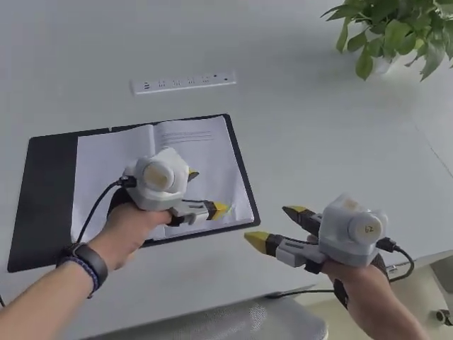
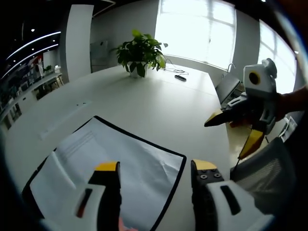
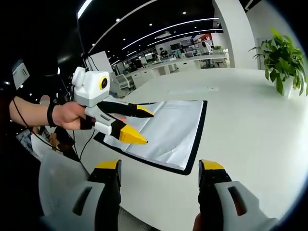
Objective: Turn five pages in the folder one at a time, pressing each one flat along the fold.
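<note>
"The jaws?"
"The left gripper [image 1: 206, 192] is spread wide and empty above the folder [image 1: 44, 185], over its right-hand page [image 1: 212, 159]. The right gripper [image 1: 274, 224] is spread too, also empty, over the table [image 1: 318, 127] just off the folder's near right corner."
"The folder?"
"Open and flat on the table. The head view adds a power strip [image 1: 182, 81] beyond it. The left gripper view has a window [image 2: 192, 29] behind the plant [image 2: 139, 53]."

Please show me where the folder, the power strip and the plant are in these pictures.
folder [image 1: 49, 191], head view, on its black cover at the left.
power strip [image 1: 182, 81], head view, on the middle of its white body.
plant [image 1: 396, 28], head view, on its green leaves.
</note>
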{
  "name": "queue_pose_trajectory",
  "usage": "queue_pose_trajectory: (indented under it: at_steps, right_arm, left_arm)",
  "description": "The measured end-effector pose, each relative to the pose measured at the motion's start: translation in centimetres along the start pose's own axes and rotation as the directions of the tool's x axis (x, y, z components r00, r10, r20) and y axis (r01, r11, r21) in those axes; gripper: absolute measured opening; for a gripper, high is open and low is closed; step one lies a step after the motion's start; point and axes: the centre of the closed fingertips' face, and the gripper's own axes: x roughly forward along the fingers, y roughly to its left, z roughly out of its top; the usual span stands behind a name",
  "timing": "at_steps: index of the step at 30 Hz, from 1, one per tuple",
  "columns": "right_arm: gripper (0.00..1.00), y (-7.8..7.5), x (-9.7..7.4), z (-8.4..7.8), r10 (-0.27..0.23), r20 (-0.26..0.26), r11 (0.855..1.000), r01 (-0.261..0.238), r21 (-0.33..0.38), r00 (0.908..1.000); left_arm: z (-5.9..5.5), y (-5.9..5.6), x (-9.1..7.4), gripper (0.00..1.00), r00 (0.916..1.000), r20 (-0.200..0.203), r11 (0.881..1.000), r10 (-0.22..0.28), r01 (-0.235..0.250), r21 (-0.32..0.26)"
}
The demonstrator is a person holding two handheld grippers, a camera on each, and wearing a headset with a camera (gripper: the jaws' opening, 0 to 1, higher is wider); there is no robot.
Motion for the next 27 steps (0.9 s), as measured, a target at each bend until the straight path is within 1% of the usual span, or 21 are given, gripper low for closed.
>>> queue_pose_trajectory:
  at_steps: [2,4,6,7,9,12,14,16,19,20,21,23,27]
  right_arm:
    - [0.64,0.0,0.1,-0.1,0.007,-0.005,1.0,-0.007,-0.002,1.0]
    - [0.64,-0.1,0.1,-0.2,0.011,-0.01,1.0,-0.011,-0.003,0.9999]
    - [0.64,-0.3,0.1,-0.3,0.014,-0.008,1.0,-0.014,0.005,0.9999]
    - [0.64,-0.5,0.1,-0.3,0.015,-0.007,1.0,-0.015,0.012,0.9999]
    - [0.63,-0.7,0.2,-0.4,0.015,-0.01,1.0,-0.015,0.011,0.9998]
    - [0.63,-1.0,0.1,-0.4,0.016,-0.013,1.0,-0.016,0.011,0.9998]
    - [0.63,-1.0,0.0,-0.3,0.018,-0.012,1.0,-0.018,0.014,0.9998]
    - [0.63,-1.1,0.0,-0.4,0.019,-0.014,1.0,-0.019,0.014,0.9997]
    - [0.63,-1.3,-0.1,-0.6,0.022,-0.018,1.0,-0.022,0.016,0.9996]
    - [0.63,-1.3,-0.1,-0.6,0.021,-0.02,1.0,-0.021,0.017,0.9996]
    - [0.63,-1.3,-0.1,-0.6,0.021,-0.022,1.0,-0.021,0.018,0.9995]
    - [0.63,-1.4,-0.1,-0.6,0.024,-0.021,0.999,-0.024,0.022,0.9995]
    - [0.62,-1.4,0.2,-0.7,0.031,-0.028,0.999,-0.031,0.019,0.9991]
  left_arm:
    - [-0.2,-0.3,0.8,0.58,0.9999,-0.013,1.0,0.003,-0.003,-0.005]
    - [-0.5,-0.1,1.9,0.57,0.9997,-0.02,1.0,0.015,-0.015,-0.005]
    - [-1.2,0.2,2.7,0.55,0.9981,-0.052,0.999,0.035,-0.035,0.008]
    - [-1.3,0.0,3.3,0.56,0.9981,-0.053,0.999,0.032,-0.032,0.002]
    - [-1.7,0.0,4.0,0.56,0.9969,-0.067,0.999,0.039,-0.041,-0.017]
    - [-2.2,-0.3,5.1,0.57,0.9953,-0.084,0.998,0.047,-0.05,-0.029]
    - [-2.5,-0.6,5.7,0.57,0.9947,-0.09,0.998,0.048,-0.051,-0.032]
    - [-2.9,-0.5,6.3,0.58,0.9925,-0.105,0.997,0.062,-0.066,-0.028]
    - [-3.3,-0.2,6.5,0.58,0.9889,-0.117,0.996,0.091,-0.093,-0.015]
    - [-3.6,-0.1,6.7,0.58,0.9868,-0.129,0.995,0.098,-0.099,-0.004]
    - [-4.0,0.1,6.7,0.59,0.983,-0.142,0.993,0.116,-0.114,0.026]
    - [-4.0,-0.1,6.8,0.59,0.9833,-0.134,0.992,0.123,-0.121,0.029]
    - [-4.0,0.1,6.8,0.59,0.9826,-0.128,0.991,0.134,-0.131,0.032]
